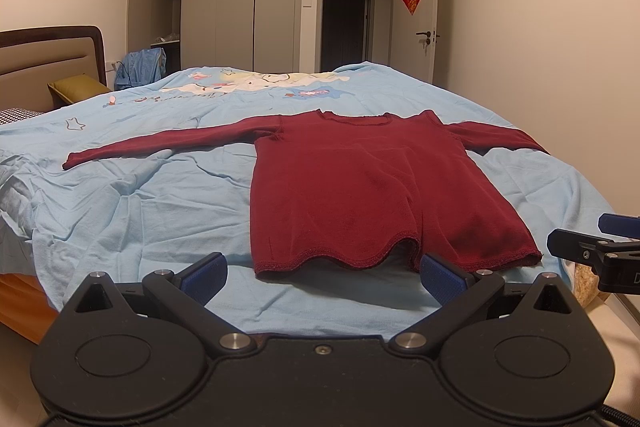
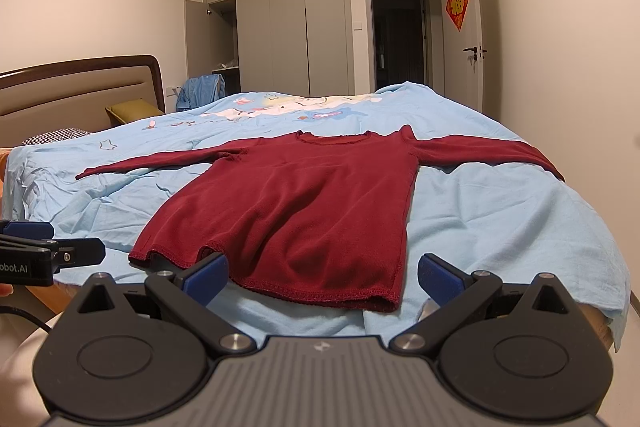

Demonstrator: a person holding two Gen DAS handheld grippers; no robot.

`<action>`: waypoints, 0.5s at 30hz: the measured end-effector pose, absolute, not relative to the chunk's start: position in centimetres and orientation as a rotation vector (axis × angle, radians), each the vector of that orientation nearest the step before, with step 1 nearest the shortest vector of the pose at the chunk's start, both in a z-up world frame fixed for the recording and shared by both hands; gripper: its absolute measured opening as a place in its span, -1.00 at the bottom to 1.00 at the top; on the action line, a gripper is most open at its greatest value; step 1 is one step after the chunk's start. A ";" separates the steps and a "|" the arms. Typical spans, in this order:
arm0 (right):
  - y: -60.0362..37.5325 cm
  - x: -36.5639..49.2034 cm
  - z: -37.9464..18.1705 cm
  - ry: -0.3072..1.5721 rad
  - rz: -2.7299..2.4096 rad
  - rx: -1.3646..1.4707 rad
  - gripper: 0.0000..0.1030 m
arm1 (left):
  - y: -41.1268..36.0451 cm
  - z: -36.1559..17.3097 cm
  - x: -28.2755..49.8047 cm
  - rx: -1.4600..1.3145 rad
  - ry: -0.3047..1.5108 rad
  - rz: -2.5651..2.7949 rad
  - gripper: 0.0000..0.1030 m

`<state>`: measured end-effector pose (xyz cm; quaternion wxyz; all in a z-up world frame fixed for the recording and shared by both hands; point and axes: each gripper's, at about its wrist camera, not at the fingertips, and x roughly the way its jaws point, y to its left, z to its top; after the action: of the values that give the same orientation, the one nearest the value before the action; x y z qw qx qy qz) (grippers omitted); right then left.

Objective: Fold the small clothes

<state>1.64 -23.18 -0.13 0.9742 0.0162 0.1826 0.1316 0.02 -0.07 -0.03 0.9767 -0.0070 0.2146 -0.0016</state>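
A dark red long-sleeved top lies flat and face up on a bed covered by a light blue sheet, its hem toward the near edge and its neckline toward the far side. Both sleeves are spread out, one reaching far left, the other reaching right until its cuff drops over the right edge of the bed. The left gripper hangs just short of the hem with its blue-padded fingers spread wide and nothing between them. The right gripper sits the same way, wide apart and empty, near the hem's right corner. Neither touches the cloth. Folding has not begun. The hem ripples and lifts in small waves, so a pad could catch only the top layer and pull the front away from the back. The sheet beneath is loose and creased; a low pinch might gather sheet along with the top. The right sleeve, hanging over the edge, could drag the body sideways when lifted. Uneven lifting by the two grippers would probably skew the fold.
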 end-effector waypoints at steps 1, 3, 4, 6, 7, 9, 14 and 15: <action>-23.2 1.6 -0.1 0.368 0.266 0.033 1.00 | -0.1 0.0 0.0 -0.014 0.433 -0.003 0.99; -23.2 1.7 -0.1 0.370 0.265 0.033 1.00 | -0.1 0.0 0.0 -0.014 0.433 -0.003 0.99; -23.2 1.6 -0.1 0.370 0.265 0.033 1.00 | -0.1 0.0 0.0 -0.014 0.433 -0.003 0.99; -23.2 1.7 -0.1 0.369 0.265 0.033 1.00 | -0.1 0.0 0.0 -0.015 0.433 -0.003 0.99; -23.2 1.7 -0.1 0.369 0.265 0.033 1.00 | 0.0 0.0 0.0 -0.015 0.433 -0.003 0.99; -23.2 1.6 -0.1 0.370 0.265 0.033 1.00 | -0.1 0.0 0.0 -0.015 0.433 -0.003 0.99; -23.2 1.8 -0.3 0.376 0.267 0.034 1.00 | -0.1 0.0 0.0 -0.015 0.434 -0.003 0.99; -23.2 1.7 -0.3 0.378 0.268 0.034 1.00 | -0.2 0.0 0.0 -0.014 0.436 -0.001 0.99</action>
<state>1.74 -23.18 -0.31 0.9732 0.0166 0.1874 0.1326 0.01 -0.18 0.00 0.9763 -0.0069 0.2164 -0.0006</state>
